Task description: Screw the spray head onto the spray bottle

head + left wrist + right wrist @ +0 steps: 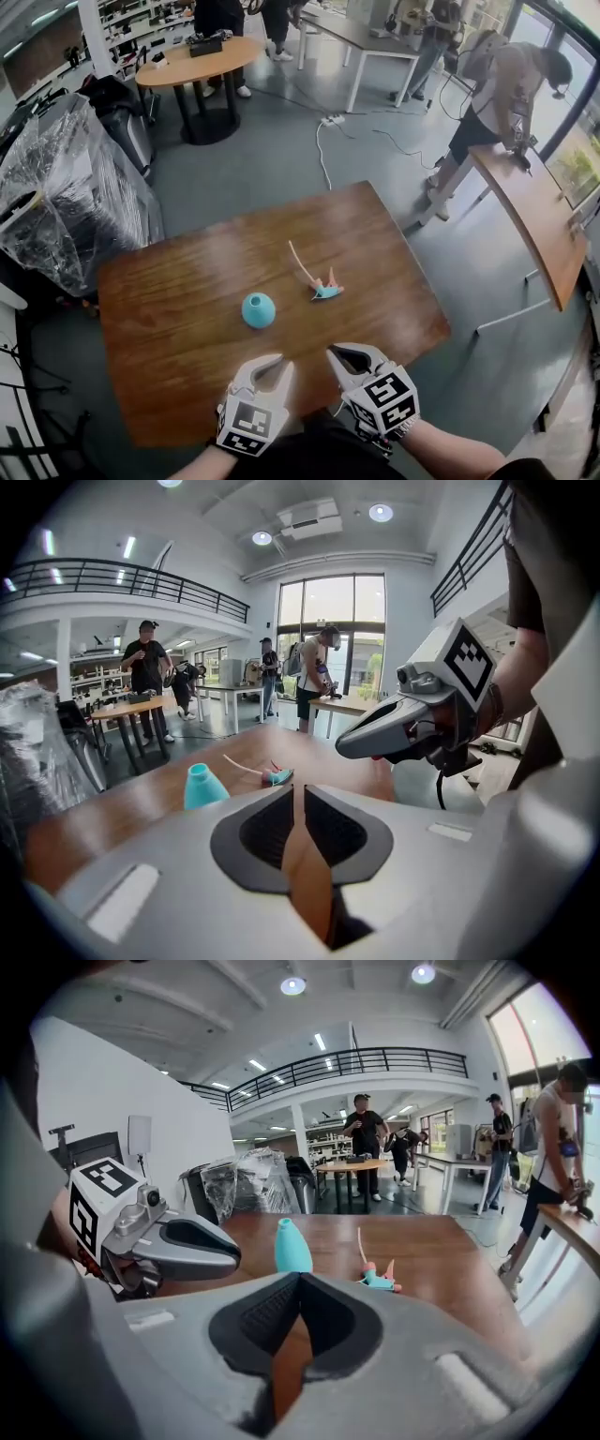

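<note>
Table: bottle and head sit mid-top, near each other but apart.
Left gripper: best take the bottle low, leaving the neck free. It hovers over the near edge, tilted down, jaws a crack apart, empty.
Right gripper: must open for the head. It is beside the left, tilted down, jaws together, empty.
Bottle: upright, untouched.
Head: on its side, tube pointing away.
</note>
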A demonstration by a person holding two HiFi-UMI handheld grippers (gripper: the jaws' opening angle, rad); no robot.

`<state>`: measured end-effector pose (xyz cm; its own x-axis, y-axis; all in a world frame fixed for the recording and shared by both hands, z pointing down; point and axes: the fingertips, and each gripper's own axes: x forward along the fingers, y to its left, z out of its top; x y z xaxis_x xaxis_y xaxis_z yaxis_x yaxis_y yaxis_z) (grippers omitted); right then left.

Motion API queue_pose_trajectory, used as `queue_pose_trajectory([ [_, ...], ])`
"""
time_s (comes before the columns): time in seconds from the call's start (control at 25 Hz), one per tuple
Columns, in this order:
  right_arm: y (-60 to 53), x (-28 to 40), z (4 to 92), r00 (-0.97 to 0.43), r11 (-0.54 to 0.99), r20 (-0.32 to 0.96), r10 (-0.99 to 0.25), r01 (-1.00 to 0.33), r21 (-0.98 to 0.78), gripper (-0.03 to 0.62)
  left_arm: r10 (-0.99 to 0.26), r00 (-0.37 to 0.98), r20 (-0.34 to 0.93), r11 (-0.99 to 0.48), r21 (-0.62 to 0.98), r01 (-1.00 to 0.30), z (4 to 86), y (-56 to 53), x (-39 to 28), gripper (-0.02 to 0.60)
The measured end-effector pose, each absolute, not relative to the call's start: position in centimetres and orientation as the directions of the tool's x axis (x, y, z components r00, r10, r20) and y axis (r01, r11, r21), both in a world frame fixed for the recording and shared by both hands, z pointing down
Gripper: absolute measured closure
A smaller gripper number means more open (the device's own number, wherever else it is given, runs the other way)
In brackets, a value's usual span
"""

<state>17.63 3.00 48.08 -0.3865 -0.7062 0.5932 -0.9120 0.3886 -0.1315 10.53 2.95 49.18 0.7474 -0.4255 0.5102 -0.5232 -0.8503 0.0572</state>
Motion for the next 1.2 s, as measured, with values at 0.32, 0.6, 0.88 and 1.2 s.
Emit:
queue_pose_trajectory([
  [0.32, 1.0, 22.8, 50.3, -0.480, 0.479, 0.632, -0.608, -0.857, -0.190, 0.602, -0.463, 0.660, 0.592, -0.818, 0.001, -0.575, 53.6, -2.3, 18.3, 0.534],
  [0.6, -0.8, 24.7, 51.8, -0.516, 0.514, 0.643, -0.566, -0.831, -0.214, 0.602, -0.459, 0.581, 0.672, -0.805, -0.038, -0.593, 58.5, -6.3, 20.6, 0.529],
  [0.88, -1.4, 24.5, 52.7, -0.538, 0.535, 0.649, -0.537, -0.813, -0.231, 0.602, -0.420, 0.527, 0.739, -0.817, -0.056, -0.574, 62.6, -7.6, 21.2, 0.520],
  [1.2, -1.8, 25.2, 53.1, -0.536, 0.534, 0.662, -0.524, -0.812, -0.235, 0.602, -0.399, 0.499, 0.769, -0.822, -0.058, -0.567, 64.5, -8.7, 21.5, 0.517],
])
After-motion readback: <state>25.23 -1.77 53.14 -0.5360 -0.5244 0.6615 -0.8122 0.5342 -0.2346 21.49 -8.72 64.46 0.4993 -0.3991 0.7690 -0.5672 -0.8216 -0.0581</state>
